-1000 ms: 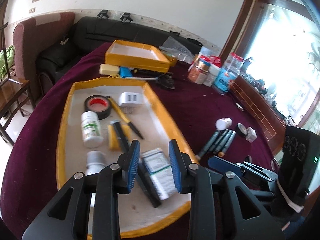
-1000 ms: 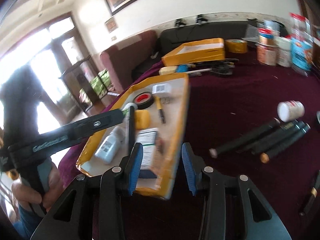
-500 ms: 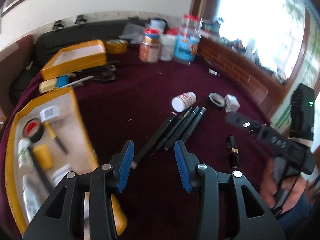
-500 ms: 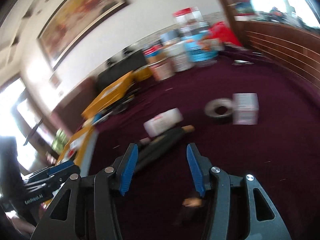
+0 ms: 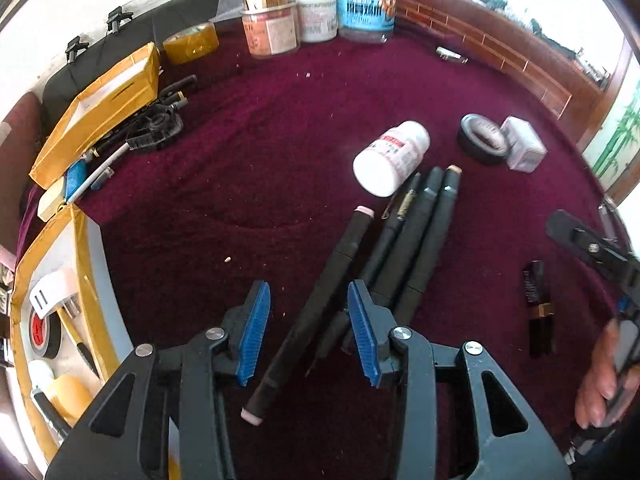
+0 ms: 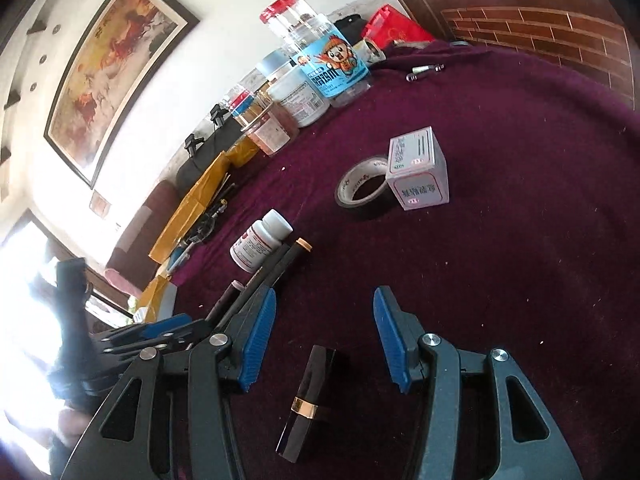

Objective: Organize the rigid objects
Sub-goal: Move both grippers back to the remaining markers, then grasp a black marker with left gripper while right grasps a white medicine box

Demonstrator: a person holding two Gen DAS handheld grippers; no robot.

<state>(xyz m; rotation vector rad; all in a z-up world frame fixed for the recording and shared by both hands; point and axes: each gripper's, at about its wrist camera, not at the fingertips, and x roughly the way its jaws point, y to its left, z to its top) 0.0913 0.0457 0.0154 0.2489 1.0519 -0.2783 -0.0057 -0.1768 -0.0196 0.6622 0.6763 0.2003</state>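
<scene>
Left gripper [image 5: 308,328] hangs over the maroon tablecloth [image 5: 280,128], jaws part-open and closing a little, straddling a long black marker with pale end caps [image 5: 316,304] without pads touching it; three more black pens [image 5: 416,236] lie just beside, white pill bottle [image 5: 390,158] at their far ends. Right gripper [image 6: 324,340] jaws moderately apart, steady, with a black lipstick-style tube with gold band [image 6: 310,396] lying between them untouched. Grey tape roll [image 6: 362,186] touches a white carton [image 6: 418,170]; yellow-edged tray [image 5: 86,264] at left.

Black tool [image 5: 308,330] — blue ribbed pads [image 5: 254,330].
</scene>
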